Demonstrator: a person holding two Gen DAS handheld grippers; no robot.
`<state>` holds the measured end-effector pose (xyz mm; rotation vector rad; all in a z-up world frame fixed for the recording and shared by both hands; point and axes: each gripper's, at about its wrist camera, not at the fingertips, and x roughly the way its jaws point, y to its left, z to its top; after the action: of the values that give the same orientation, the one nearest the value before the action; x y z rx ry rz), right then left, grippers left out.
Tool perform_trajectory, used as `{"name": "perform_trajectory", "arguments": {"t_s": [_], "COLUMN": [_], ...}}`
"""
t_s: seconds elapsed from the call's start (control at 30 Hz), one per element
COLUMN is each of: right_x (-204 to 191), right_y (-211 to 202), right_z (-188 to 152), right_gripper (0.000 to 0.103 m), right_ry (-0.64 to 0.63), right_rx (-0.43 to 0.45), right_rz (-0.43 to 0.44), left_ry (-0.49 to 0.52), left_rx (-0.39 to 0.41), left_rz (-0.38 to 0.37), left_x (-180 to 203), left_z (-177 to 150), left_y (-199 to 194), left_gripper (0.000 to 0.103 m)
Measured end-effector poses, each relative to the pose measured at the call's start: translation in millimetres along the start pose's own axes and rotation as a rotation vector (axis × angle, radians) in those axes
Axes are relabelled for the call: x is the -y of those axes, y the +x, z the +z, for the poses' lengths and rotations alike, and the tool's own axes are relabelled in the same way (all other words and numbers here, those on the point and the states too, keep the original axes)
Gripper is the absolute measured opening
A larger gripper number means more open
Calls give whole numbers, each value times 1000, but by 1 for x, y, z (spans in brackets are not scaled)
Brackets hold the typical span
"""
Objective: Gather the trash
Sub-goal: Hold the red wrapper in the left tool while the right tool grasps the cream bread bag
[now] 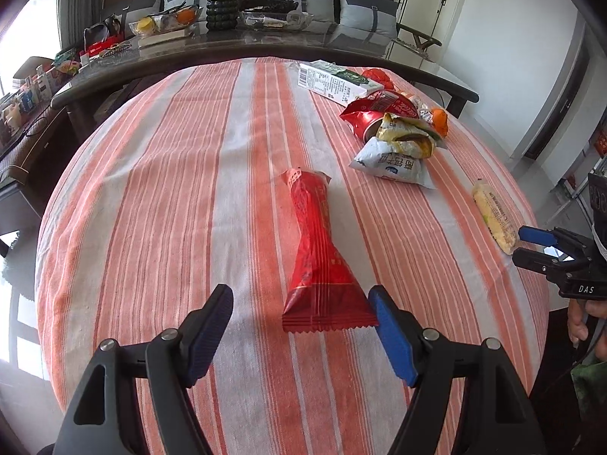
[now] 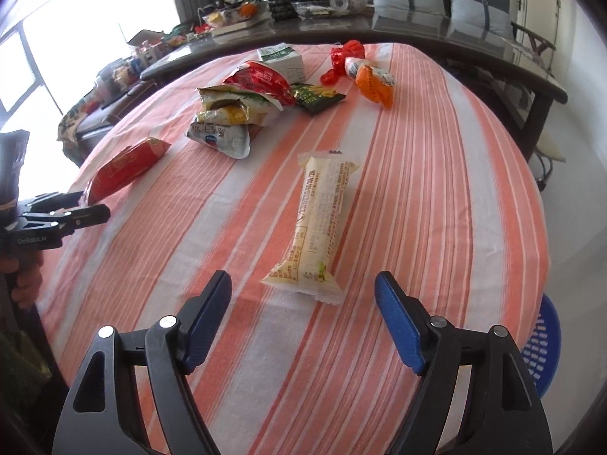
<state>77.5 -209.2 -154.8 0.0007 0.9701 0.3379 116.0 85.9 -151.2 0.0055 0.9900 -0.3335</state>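
A red snack wrapper lies lengthwise on the striped tablecloth, its near end between the open fingers of my left gripper, with no pad pressing on it. A pale yellow wrapper lies in front of my right gripper, whose jaws stand wide with nothing held. Each gripper shows in the other's view: the right gripper beside the yellow wrapper, the left gripper at the red wrapper. A heap of crumpled wrappers and a white carton lie further back.
An orange wrapper and red cellophane lie at the far side of the cloth. A dark glossy table with a plant pot and bowls stands behind. A blue plastic basket sits below the table's right edge.
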Motion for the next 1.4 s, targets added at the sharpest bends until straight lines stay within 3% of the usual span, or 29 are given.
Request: {"name": "perform_trajectory", "arguments": {"t_s": [0.2, 0.4, 0.57, 0.6, 0.63, 0.7, 0.97, 1.4], "right_x": [12, 3, -2, -1, 1, 3, -3, 14], "right_y": [-6, 13, 35, 37, 38, 33, -6, -30], "right_z": [32, 63, 69, 68, 67, 65, 61, 51], "right_gripper": [83, 82, 70, 61, 40, 17, 16, 16], "right_ry": [12, -10, -6, 5, 14, 35, -5, 39], "right_rx": [-53, -137, -210, -213, -214, -195, -96, -50], "right_rz": [-3, -32, -75, -80, -82, -77, -50, -18], "left_ry": [28, 8, 3, 1, -2, -6, -9, 100], "left_rx": [-33, -85, -94, -92, -87, -57, 44, 83], "left_rz": [-14, -20, -21, -27, -28, -21, -49, -144], "left_x": [4, -1, 0, 0, -1, -2, 12, 100], "left_z": [28, 44, 46, 45, 44, 42, 37, 45], "left_y": [10, 32, 40, 41, 41, 36, -2, -23], "left_gripper": [75, 72, 44, 28, 15, 14, 12, 11]}}
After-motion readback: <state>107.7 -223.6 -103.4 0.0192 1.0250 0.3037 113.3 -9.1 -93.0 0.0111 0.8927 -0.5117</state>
